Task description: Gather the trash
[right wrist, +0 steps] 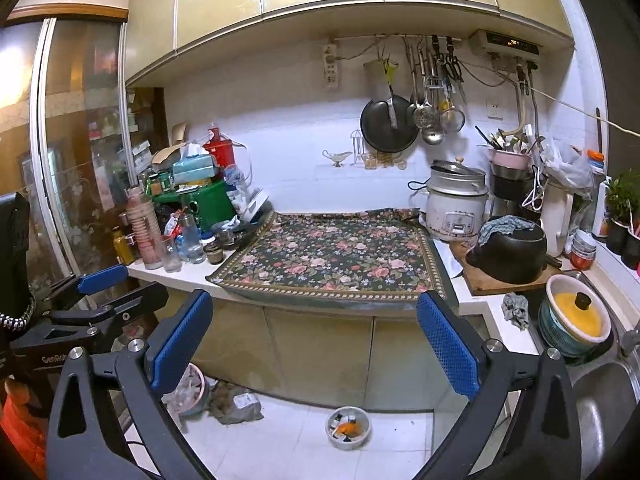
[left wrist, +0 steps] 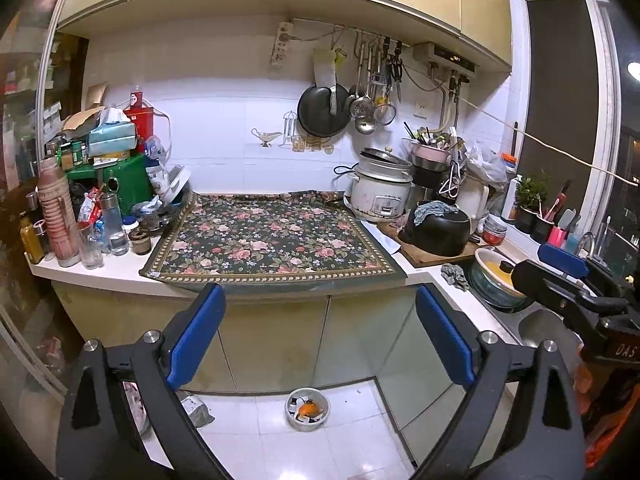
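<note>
Both grippers fill the foreground, each with blue-padded fingers spread wide and nothing between them: left gripper (left wrist: 320, 332) and right gripper (right wrist: 316, 336), held side by side in front of the base cabinets (left wrist: 276, 344). Worktop (left wrist: 120, 270): a white L-shaped surface. Floral cloth (left wrist: 272, 236) covers its middle section, reaching the front edge. Clutter stands at the left end: a green box (left wrist: 128, 178), a stack of pink cups (left wrist: 56, 216) near the front edge, bottles and jars beside it. Right of the cloth, toward the back edge, a white rice cooker (left wrist: 380, 192); in front of it a black pot (left wrist: 438, 228) with a blue rag on top, resting on a wooden board (left wrist: 432, 258). Yellow-lidded bowl (right wrist: 574, 316) sits in the sink at the right end. Black pan (left wrist: 322, 110) and ladles hang on the tiled wall. Trash: a small white bowl (left wrist: 307, 409) holding orange peel and scraps sits on the white floor tiles below the cabinets, between the finger pairs in both views. A crumpled grey bag (right wrist: 240, 402) lies on the floor to its left.
</note>
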`<state>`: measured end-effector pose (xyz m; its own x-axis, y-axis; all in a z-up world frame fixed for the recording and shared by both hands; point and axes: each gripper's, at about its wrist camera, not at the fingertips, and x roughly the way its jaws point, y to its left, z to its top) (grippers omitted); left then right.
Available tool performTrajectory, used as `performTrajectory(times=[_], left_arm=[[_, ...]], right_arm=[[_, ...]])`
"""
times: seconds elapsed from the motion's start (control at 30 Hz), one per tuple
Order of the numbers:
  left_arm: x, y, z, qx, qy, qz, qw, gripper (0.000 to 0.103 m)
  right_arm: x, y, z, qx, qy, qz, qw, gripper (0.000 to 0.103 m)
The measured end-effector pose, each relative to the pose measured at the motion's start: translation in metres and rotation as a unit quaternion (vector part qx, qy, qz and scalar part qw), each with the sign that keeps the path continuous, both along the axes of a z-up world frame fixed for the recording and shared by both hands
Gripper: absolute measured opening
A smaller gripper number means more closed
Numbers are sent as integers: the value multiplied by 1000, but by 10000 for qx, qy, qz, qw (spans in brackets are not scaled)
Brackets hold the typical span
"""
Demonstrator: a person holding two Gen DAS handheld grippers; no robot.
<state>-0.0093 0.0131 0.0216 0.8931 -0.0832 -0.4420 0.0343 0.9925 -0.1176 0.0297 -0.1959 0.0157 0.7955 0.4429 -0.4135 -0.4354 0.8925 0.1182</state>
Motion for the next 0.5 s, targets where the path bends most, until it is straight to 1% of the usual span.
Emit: performTrajectory(times=[0.5], left_arm=[[-1,-6,1,26,-34,10,10000,99]], right_arm=[[-3,-6,-3,28,109,9,9999,101]])
